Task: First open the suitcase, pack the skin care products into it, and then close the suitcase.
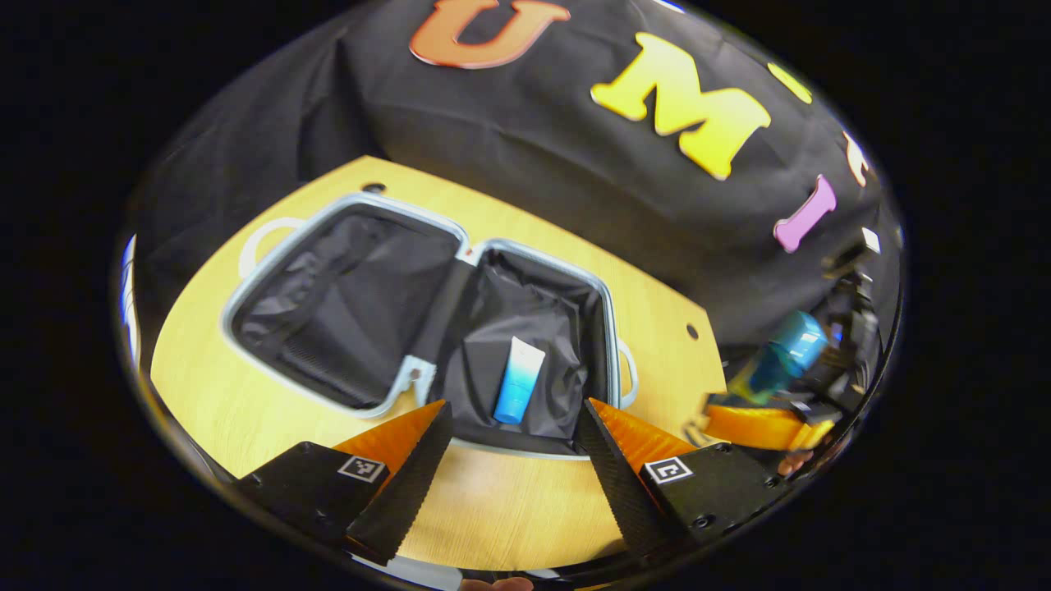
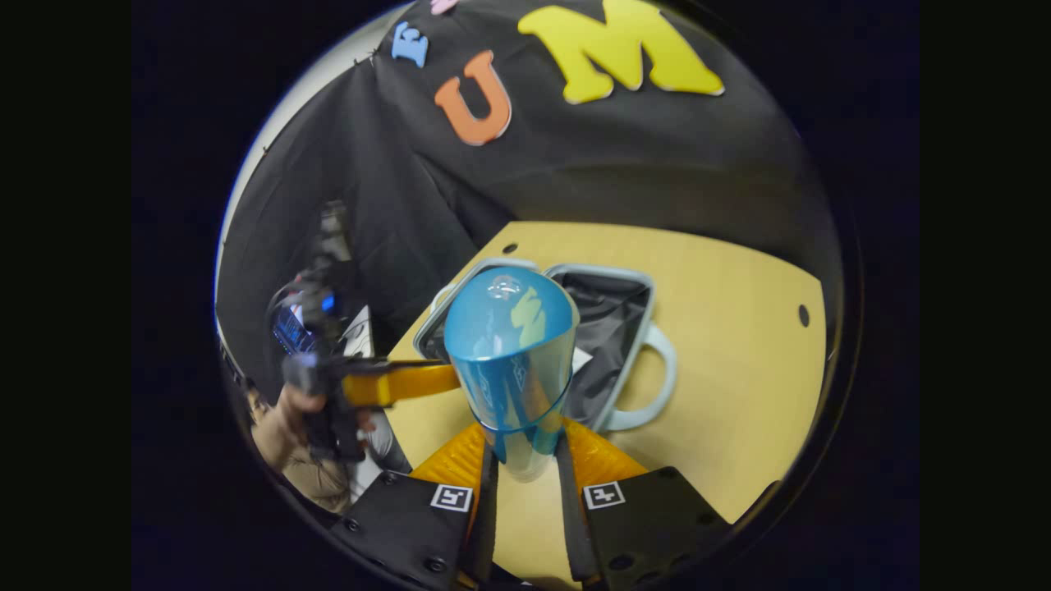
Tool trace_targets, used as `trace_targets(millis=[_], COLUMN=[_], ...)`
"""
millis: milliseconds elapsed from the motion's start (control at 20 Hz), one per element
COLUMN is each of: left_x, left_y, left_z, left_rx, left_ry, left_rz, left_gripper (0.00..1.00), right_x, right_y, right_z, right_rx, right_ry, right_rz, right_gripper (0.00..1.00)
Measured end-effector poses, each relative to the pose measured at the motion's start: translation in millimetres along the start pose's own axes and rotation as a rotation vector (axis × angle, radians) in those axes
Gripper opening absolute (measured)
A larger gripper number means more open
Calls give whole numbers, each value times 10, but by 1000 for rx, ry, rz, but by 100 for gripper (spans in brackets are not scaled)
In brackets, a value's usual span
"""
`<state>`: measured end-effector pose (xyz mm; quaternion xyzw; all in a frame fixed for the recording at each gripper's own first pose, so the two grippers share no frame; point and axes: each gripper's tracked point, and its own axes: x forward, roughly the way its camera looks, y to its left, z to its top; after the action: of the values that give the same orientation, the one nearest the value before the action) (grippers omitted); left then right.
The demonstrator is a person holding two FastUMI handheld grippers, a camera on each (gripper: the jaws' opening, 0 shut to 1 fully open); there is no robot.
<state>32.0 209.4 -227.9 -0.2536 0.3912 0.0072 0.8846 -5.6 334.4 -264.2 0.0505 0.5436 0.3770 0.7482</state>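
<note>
Right hand-held gripper [image 2: 525, 460] is clamped low on the blue bottle [image 2: 513, 361], above the open suitcase [image 2: 632, 361] mid-table; your left hand-held gripper [image 1: 513, 447] is spread. That low grip may let it tip onto the tube [image 1: 519, 380].

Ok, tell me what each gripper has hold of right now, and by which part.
The right gripper clamps a blue bottle near its lower end, cap pointing away. The left gripper is open and holds nothing, above the open suitcase.

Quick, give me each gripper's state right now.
Left gripper: open, holding nothing, above the open suitcase.
Right gripper: shut on the blue bottle, held off the table.
</note>
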Motion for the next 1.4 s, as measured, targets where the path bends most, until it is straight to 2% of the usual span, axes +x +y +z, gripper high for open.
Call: trace_targets(millis=[150,350,500,700,800,1000,1200,1300,1400], left_x=[-508,-1049,-1256,-1331,-1351,-1386,-1327,-1246,-1108], left_y=[267,658,863,988,989,1015,1018,1076,1200], left_z=[-236,-708,-803,-749,-640,-346,-47,106,306], left_rx=[-50,35,85,42,31,63,80,63,50], left_ry=[-133,-118,-113,-132,-155,-217,-250,-266,-276], left_rz=[15,78,114,125,116,125,127,123,113], left_gripper=[99,99,99,98,99,99,98,99,99], right_x=[615,1167,1384,1531,1574,1590,1448,1211,922], right_y=[-114,-383,-618,-702,-765,-774,-697,-565,-403], right_z=[21,-195,-320,-420,-436,-426,-482,-468,-418], right_rx=[125,305,428,511,512,488,446,360,241], right_ry=[158,345,404,435,429,429,399,393,314], right_rz=[-82,-204,-318,-423,-469,-499,-477,-413,-367], right_gripper=[33,32,33,33,32,33,41,58,72])
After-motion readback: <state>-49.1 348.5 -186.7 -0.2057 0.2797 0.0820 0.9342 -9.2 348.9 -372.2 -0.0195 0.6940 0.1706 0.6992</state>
